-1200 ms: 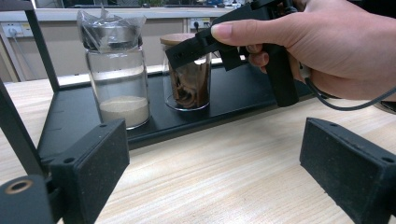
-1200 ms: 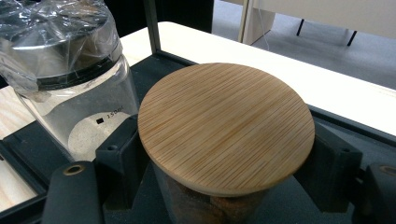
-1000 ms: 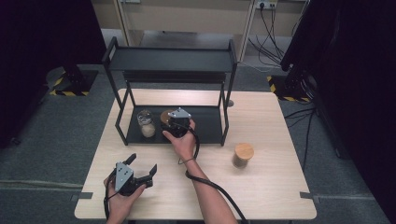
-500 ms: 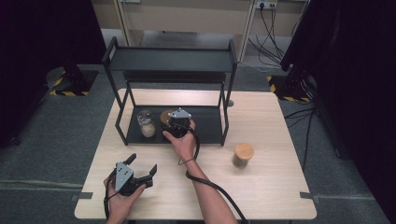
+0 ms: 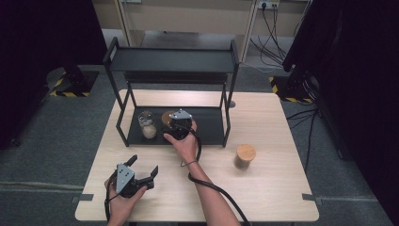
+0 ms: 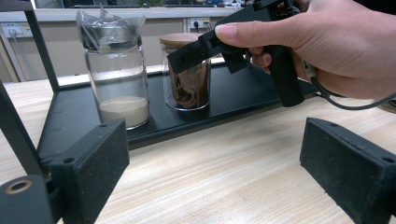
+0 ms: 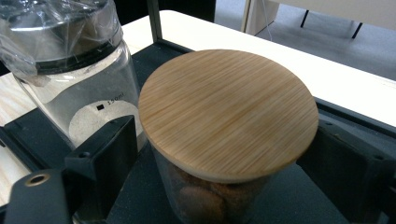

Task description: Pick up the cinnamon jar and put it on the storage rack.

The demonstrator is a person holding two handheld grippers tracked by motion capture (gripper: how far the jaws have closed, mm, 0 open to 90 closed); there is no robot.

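**Right jaws eased off bamboo-lidded jar on the rack's lower shelf**

The black rack (image 5: 171, 61) stood at the table's far side. On its lower shelf sat the bamboo-lidded jar (image 7: 224, 121), holding brown pieces, and just beside it the glass jar (image 7: 70, 70), its top wrapped in clear film and pale powder in its bottom. The glass jar's round label read what looked like "150ml"; the print was small.

The right gripper (image 5: 179, 123) hung over the shelf, its jaws either side of the bamboo-lidded jar. They had just been opening and stood apart from the glass, not pressing it.

The left gripper (image 5: 141, 172) rested in front of the rack on the table (image 5: 273, 188), jaws wide apart, holding nothing.

A second bamboo-lidded jar (image 5: 244, 157) stood on the table in front of the rack's right end.
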